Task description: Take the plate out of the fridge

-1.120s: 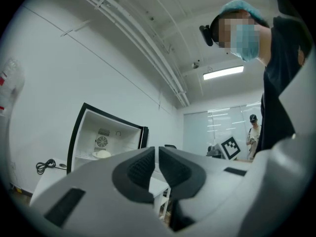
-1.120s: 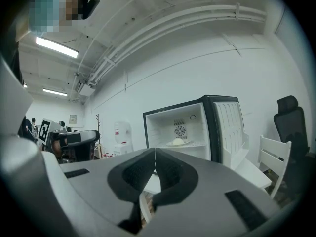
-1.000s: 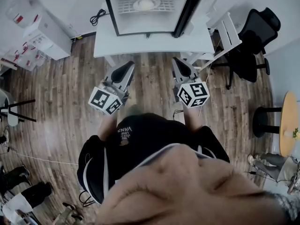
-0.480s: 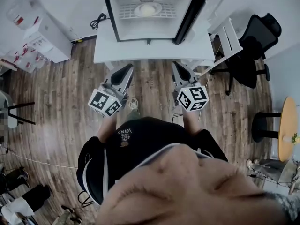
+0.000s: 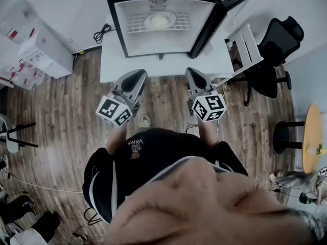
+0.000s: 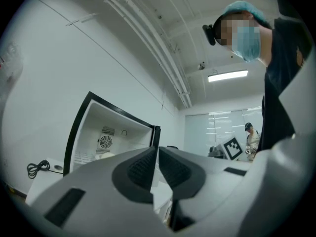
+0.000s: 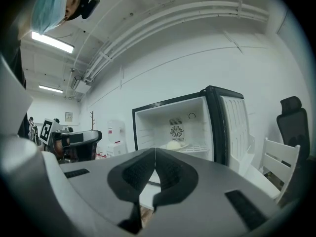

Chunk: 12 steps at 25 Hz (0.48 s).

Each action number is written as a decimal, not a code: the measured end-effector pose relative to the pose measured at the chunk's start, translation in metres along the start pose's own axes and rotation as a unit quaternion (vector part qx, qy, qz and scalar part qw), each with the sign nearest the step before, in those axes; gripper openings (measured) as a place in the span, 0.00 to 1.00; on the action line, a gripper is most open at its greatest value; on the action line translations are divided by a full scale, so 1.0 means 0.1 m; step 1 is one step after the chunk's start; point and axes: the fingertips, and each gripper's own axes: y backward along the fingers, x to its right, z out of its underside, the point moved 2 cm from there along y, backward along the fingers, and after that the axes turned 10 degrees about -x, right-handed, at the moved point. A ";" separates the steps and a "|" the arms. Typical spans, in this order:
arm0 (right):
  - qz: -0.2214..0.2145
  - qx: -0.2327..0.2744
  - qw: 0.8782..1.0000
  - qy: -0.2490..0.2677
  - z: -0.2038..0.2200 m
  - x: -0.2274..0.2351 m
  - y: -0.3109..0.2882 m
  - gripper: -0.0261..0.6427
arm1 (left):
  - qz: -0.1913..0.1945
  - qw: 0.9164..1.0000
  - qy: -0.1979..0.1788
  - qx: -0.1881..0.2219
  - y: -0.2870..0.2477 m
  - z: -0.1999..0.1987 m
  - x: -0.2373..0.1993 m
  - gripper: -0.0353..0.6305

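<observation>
The small black-framed fridge (image 5: 163,14) stands open on a white table (image 5: 163,63), its door (image 5: 236,3) swung to the right. On its wire shelf lies a white plate (image 5: 159,20) with a pale round food on it; the right gripper view shows the plate (image 7: 176,145) too. My left gripper (image 5: 137,75) and right gripper (image 5: 196,74) are both shut and empty. They point at the fridge from just short of the table's front edge. In their own views the left gripper (image 6: 157,150) and right gripper (image 7: 154,152) have their pads together.
A white water dispenser (image 5: 46,45) stands at the left, a power cable (image 5: 101,30) beside the fridge. A white chair (image 5: 248,37) and a black office chair (image 5: 278,45) are to the right, with a round wooden table (image 5: 312,137) further right. Another person (image 6: 252,137) stands far off.
Both grippers and the person have moved forward toward the fridge, which now looks larger and nearer. The jaws stay shut.
</observation>
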 end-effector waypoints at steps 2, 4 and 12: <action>0.003 0.001 1.000 0.000 -0.04 0.05 -0.12 0.06 | 0.007 1.000 -0.001 0.001 -0.08 -0.02 -0.12 0.10; 0.006 0.002 1.000 0.000 -0.08 0.09 -0.24 0.06 | 0.009 1.000 0.003 0.001 -0.15 -0.04 -0.23 0.10; 0.017 0.001 1.000 -0.006 -0.20 0.23 -0.67 0.06 | 0.019 1.000 -0.002 -0.009 -0.32 -0.11 -0.65 0.10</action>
